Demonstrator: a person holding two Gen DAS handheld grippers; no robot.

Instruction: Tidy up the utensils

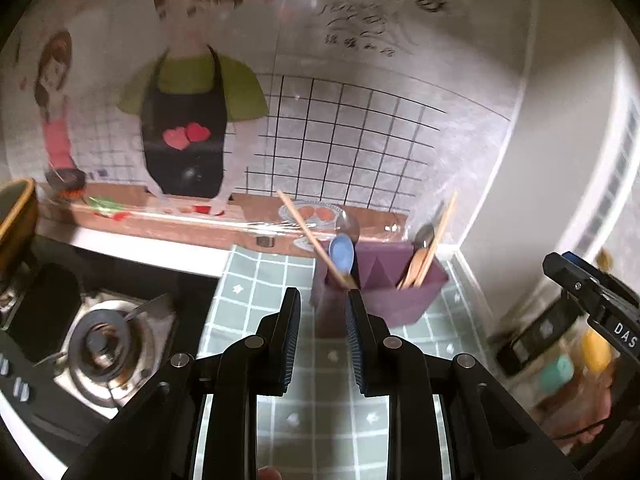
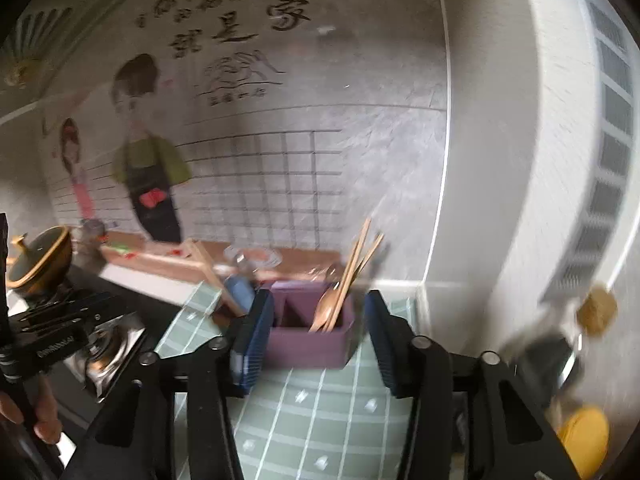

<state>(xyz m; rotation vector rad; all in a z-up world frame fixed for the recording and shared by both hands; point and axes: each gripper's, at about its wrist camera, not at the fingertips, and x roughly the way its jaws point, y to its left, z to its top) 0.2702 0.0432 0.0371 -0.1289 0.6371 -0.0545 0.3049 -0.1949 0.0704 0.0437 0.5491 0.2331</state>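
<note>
a cartoon mural [image 1: 188,92] of two cooks covers the wall at 12 o'clock; green tiled tabletop [image 1: 260,280] below, gas stove [image 1: 104,340] at 8 o'clock.

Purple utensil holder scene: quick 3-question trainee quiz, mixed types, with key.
1. True or false: the purple utensil holder stands on the green tiled counter.
2. Which utensil leans at the holder's left end? A) blue spoon B) whisk C) fork
3. Fill in: the wooden chopsticks and wooden spoon stand in the holder's ____ compartment.

Key: 1 true; 2 A; 3 right. The left gripper and right gripper are both open and empty.
</note>
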